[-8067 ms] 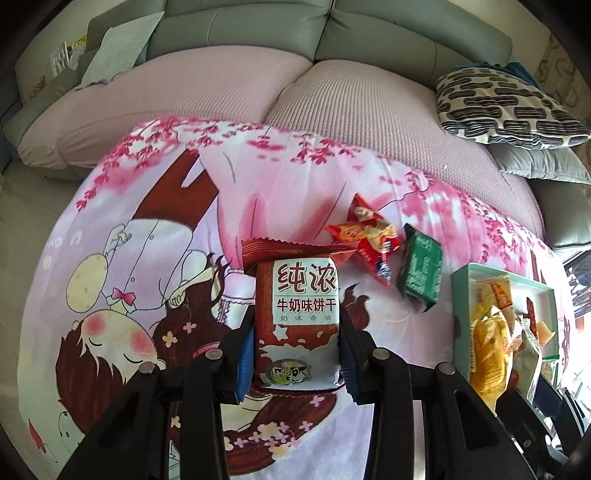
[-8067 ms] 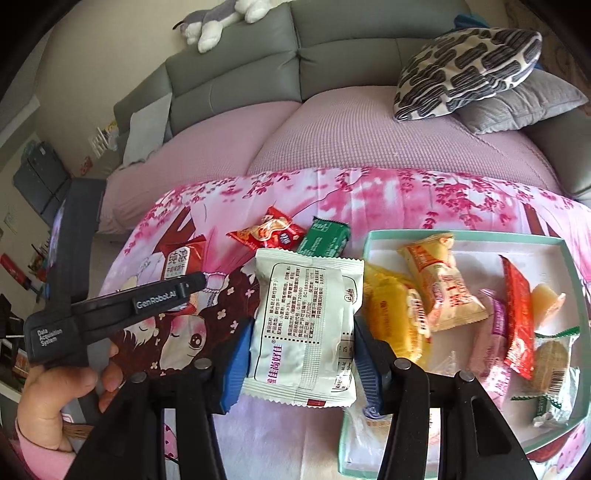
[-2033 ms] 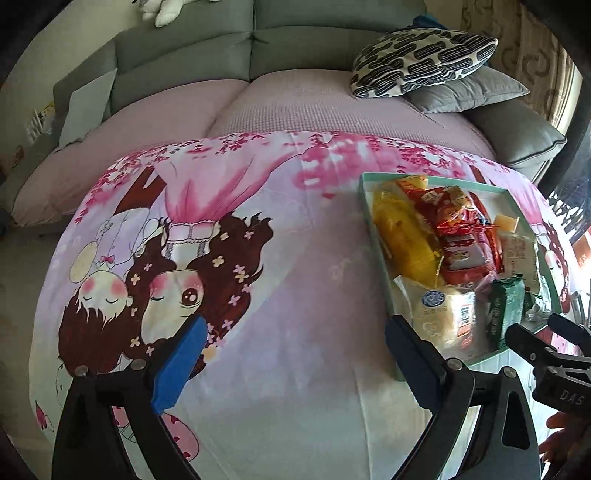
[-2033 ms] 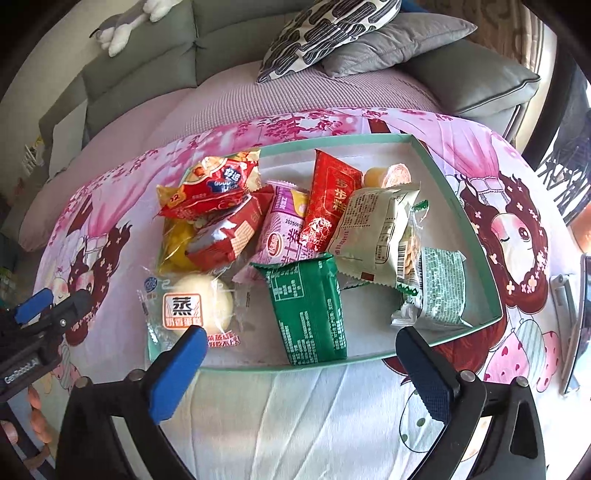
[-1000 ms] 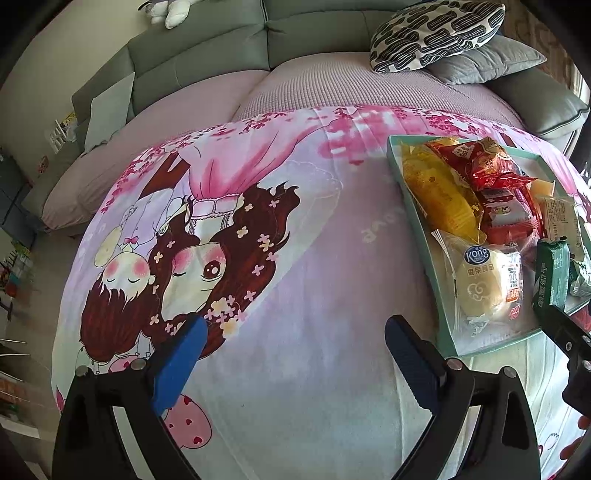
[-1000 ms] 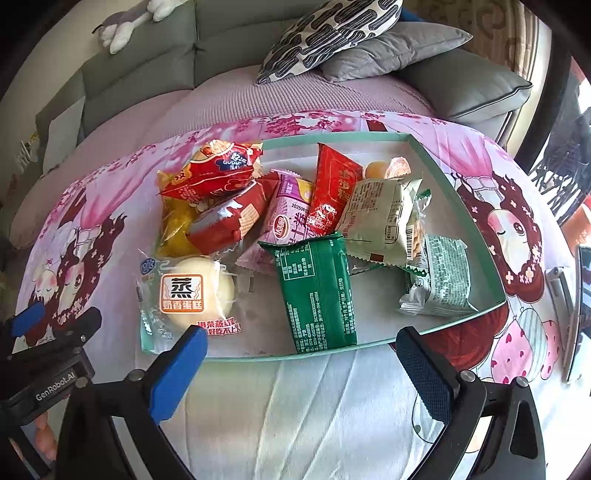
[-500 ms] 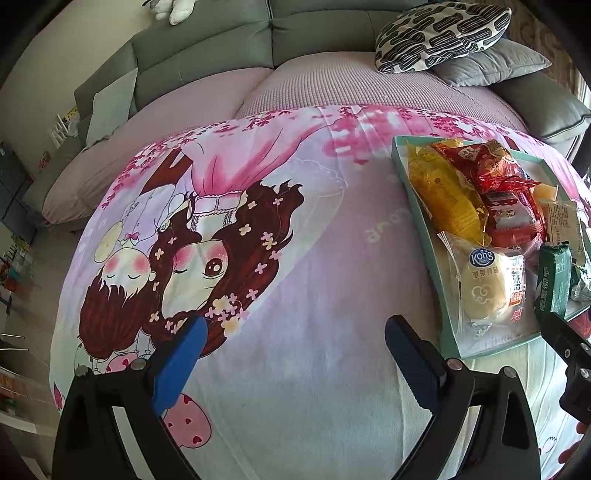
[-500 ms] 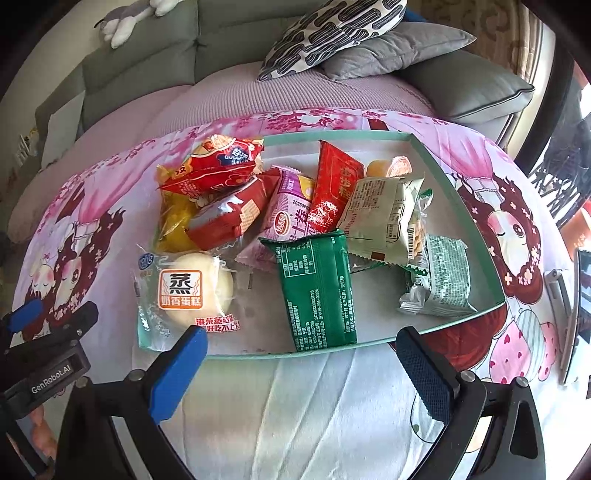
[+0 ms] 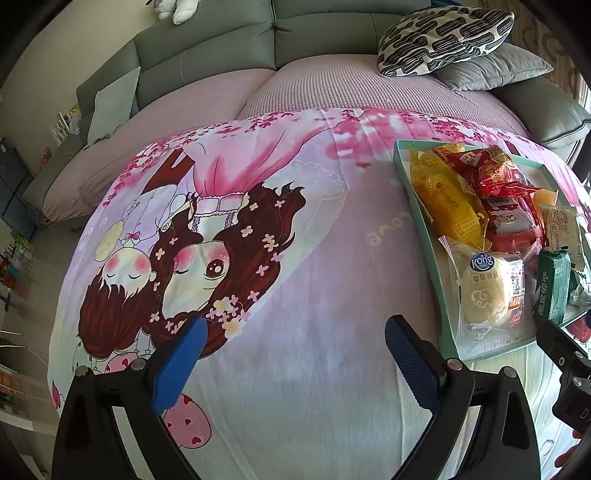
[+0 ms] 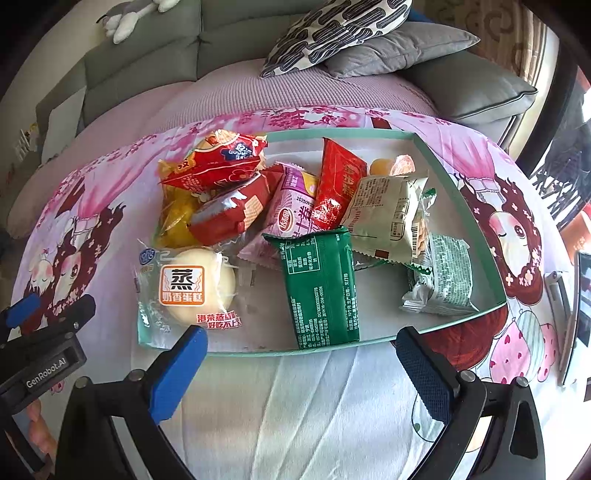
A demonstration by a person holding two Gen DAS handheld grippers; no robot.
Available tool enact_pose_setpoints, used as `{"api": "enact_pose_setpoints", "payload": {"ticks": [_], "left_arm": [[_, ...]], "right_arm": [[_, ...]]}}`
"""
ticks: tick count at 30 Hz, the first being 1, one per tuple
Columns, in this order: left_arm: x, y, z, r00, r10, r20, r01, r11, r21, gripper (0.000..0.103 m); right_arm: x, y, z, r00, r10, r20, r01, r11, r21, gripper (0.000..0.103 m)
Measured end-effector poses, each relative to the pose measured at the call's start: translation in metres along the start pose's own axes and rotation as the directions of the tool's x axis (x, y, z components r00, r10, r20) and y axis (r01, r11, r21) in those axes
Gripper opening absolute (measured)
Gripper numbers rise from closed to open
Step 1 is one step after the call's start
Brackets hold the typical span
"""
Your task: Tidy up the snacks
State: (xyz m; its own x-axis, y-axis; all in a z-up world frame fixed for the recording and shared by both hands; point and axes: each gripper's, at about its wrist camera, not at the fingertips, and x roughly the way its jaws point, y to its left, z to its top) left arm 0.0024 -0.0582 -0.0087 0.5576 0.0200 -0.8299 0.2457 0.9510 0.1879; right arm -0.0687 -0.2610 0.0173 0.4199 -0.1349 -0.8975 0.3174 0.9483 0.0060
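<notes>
Both grippers hover with jaws spread wide, gripping nothing: the left gripper (image 9: pixel 293 345) beside the teal tray (image 10: pixel 491 258), the right gripper (image 10: pixel 301 354) at its near rim. Inside the tray lie the green biscuit pack (image 10: pixel 319 284) and steamed cake bun (image 10: pixel 195 284), among other snacks.

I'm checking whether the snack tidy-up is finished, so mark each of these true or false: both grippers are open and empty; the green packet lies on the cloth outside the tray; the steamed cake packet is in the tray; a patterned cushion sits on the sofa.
1. Both the left gripper and the right gripper are open and empty. True.
2. The green packet lies on the cloth outside the tray. False: it lies inside the tray.
3. The steamed cake packet is in the tray. True.
4. A patterned cushion sits on the sofa. True.
</notes>
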Motion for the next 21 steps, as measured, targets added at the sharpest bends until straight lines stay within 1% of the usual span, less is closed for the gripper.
{"api": "enact_pose_setpoints", "payload": {"ticks": [12,21], "left_arm": [[-0.0005,0.0005,0.0000,1.000,-0.001,0.003,0.001,1.000,-0.007,0.097],[-0.0003,0.0012,0.0001,1.000,-0.019,0.003,0.019,1.000,-0.016,0.097]], "right_arm": [[0.0008,0.0006,0.0004,1.000,0.000,-0.006,0.000,1.000,-0.004,0.103],[0.0011,-0.0001,-0.0002,1.000,0.001,-0.011,-0.001,1.000,-0.005,0.103]]}}
